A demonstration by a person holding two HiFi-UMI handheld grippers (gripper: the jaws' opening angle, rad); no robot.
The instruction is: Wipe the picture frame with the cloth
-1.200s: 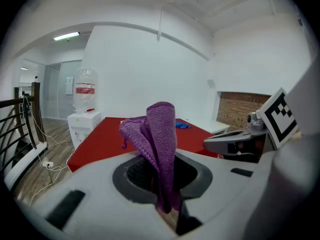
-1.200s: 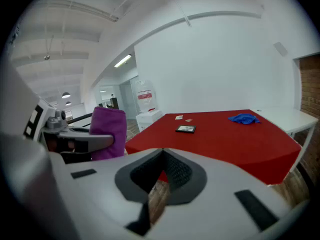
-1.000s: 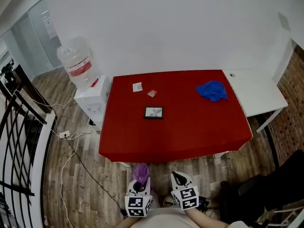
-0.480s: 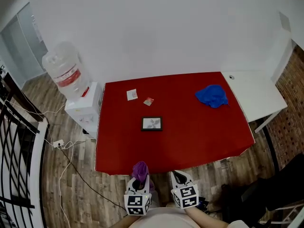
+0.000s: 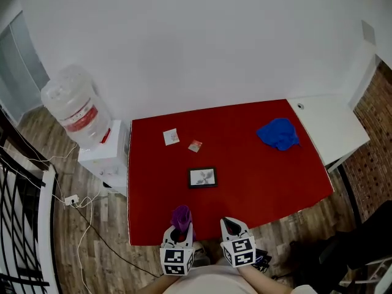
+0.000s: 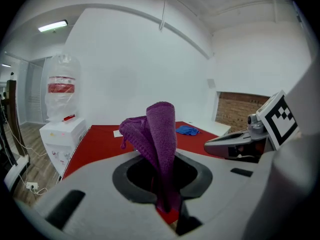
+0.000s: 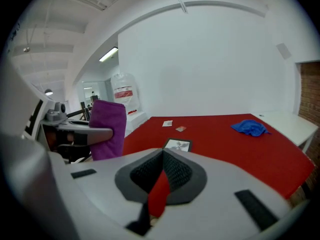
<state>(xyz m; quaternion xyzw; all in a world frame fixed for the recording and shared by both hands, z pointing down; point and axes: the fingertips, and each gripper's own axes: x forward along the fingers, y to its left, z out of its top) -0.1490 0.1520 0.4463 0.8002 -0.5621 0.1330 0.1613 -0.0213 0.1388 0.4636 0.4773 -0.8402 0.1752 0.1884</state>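
Red table is our reference for everything. The picture frame lies flat on the table, a bit left of its middle and closer to the near edge than the far one, with nothing touching it. We hold both grippers just off the table's near edge, over the wood floor, side by side and well apart from the frame. The left gripper is clamped on a purple cloth; in the left gripper view the cloth stands bunched and upright between the jaws, sticking out past them. The right gripper holds nothing; in the right gripper view its jaws sit drawn together, with only a thin red sliver of table showing through the slit. A blue cloth lies crumpled near the table's far right corner. Two small paper cards, one white and one with some red on it, lie near the table's far edge, left of centre and beyond the frame. A water dispenser with a big bottle on top stands just off the table's left side, with cables trailing on the floor below it. A white side table butts against the table's right side.
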